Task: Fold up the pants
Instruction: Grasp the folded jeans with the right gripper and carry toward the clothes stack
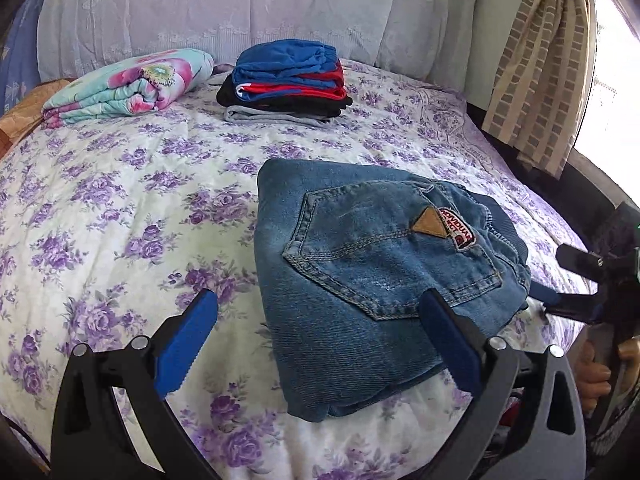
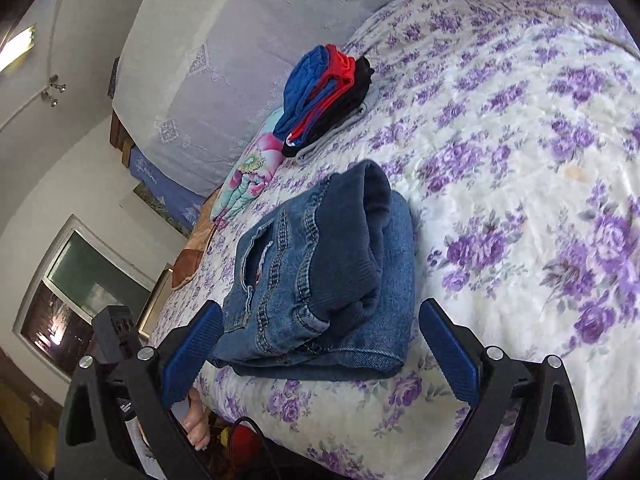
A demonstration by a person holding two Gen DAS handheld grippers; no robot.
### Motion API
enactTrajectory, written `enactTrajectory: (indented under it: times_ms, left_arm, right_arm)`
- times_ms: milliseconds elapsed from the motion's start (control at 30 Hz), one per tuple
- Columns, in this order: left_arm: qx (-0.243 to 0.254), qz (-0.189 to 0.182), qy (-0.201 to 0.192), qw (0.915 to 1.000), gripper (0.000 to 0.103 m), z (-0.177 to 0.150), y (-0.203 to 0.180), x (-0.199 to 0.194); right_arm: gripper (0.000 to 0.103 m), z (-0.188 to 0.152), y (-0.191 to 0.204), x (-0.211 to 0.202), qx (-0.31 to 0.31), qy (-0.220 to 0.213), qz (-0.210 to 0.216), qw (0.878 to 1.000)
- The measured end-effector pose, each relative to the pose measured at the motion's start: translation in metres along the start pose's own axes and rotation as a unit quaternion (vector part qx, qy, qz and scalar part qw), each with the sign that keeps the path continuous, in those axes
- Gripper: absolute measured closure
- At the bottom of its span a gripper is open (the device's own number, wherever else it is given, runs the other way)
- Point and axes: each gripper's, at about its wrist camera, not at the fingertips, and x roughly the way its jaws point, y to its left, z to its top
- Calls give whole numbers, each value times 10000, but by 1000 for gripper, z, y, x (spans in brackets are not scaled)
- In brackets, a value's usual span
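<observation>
- The jeans (image 1: 372, 280) lie folded into a compact bundle near the front edge of the bed (image 1: 120, 200), back pocket and its patch facing up in the left wrist view; in the right wrist view the dark waistband end sits rolled on top of the lower layers
- The left gripper (image 1: 316, 336) has its fingers spread wide and holds nothing; one finger stands over the bare bedspread, the other over the near part of the denim
- The right gripper (image 2: 320, 344) is likewise spread wide and empty, its fingers either side of the bundle's near end; whether any finger touches the cloth I cannot tell
- My reading: the folding looks about done, and what is left is to tidy or move the bundle
- To do that well, take hold low so that all layers are caught together, not the top flap alone
- Grip from two opposite ends and lift level, or the rolled waistband end may spill open
- If it goes to the stack of folded clothes (image 1: 286, 80) farther back on the bed, set it down square on top and let go only once it rests
- Count: one pair of jeans, two grippers, one stack with roughly four or five folded pieces (blue, red, black, grey), one folded floral blanket (image 1: 128, 86) beside the stack, one curtain (image 1: 536, 68) at the window
</observation>
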Motion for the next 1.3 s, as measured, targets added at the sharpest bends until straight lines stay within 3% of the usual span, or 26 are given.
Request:
enactTrajectory:
  times_ms: [133,367,600,767,833,900,1033,1133,1300]
  left_arm:
    - [-601,-543,315,9962,4,5,18,12]
    - [-1334,-1306,774,9794,4,6,39,39]
    - [-1368,-1597,1024,9723,4,13,43,62]
    - [-1214,-1632,960,9744,4,17,39,67]
    - [-1168,-1548,928,9766,5,20,34,69]
    - [-1041,-1584,899,9777,24,25,27,69]
    - [-717,-1221,886,9860,31,35,13,61]
    - [-631,-1109,935,9874,36,47,10,57]
    - [-304,-931,558,9936,41,97,10,53]
  right_arm:
    - [4,-1,-10,11,249,135,15,9996]
    - [4,14,-13,30,458,557,101,9973]
    - [3,30,-11,58,373,1145,-18,9927]
    - [5,31,-1,71,-92,1303,-161,9913]
    - [17,29,6,73,-418,1236,-284,9910]
    - [25,26,13,71,-811,1118,-376,9897]
    - [35,25,22,65,-1266,1001,-466,9858]
    - [37,32,35,63,-1561,960,-540,9816]
    - [39,72,53,70,-1746,782,-417,9806]
